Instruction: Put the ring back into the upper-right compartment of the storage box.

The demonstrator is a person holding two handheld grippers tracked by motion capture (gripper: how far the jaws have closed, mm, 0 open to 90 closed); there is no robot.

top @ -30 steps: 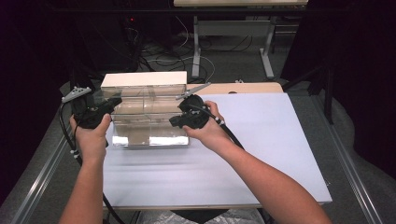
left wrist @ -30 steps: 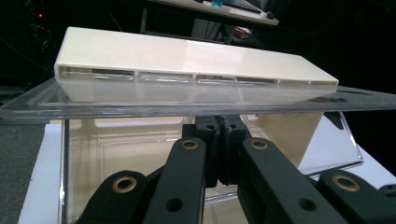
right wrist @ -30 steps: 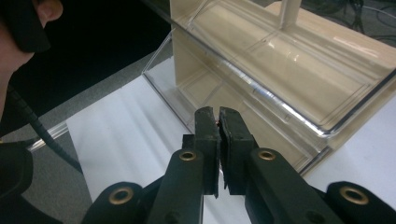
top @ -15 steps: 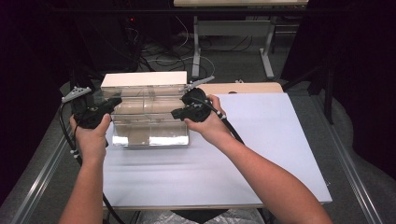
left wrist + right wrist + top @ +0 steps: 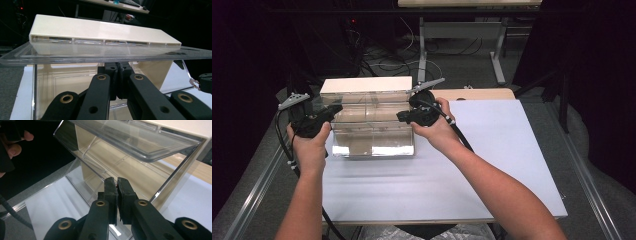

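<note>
Container: a clear plastic box (image 5: pixel 373 125) with a cream back and cream top (image 5: pixel 366 84) stands on a white sheet (image 5: pixel 492 165) covering the tabletop (image 5: pixel 482 94), at the sheet's far left corner
Contents: nothing can be made out inside the box; through the clear walls only the cream rear panel and a glossy, reflecting floor are seen
Lid: a clear hinged flap (image 5: pixel 100 56) is raised to about level at the box's front, its edge running above the left tongs in the left gripper view; in the right gripper view the same flap (image 5: pixel 130 140) slants overhead
Look of the box: rectangular, wider than deep, with a row of narrow slots along the front edge of the cream top (image 5: pixel 105 42); walls transparent with thin moulded ribs
Left tongs: the left tongs (image 5: pixel 332 109) sit at the box's left end, just under the raised flap, jaws pressed together; whether the flap's edge is caught between them cannot be told
Right tongs: the right tongs (image 5: pixel 402 117) sit at the box's right end, near its upper front corner, jaws pressed together with nothing plainly between them (image 5: pixel 117 185)
Hands: a person's forearms come in from the near side, one hand on each gripper, flanking the box
Beyond the box: dark floor with cables and metal table legs
</note>
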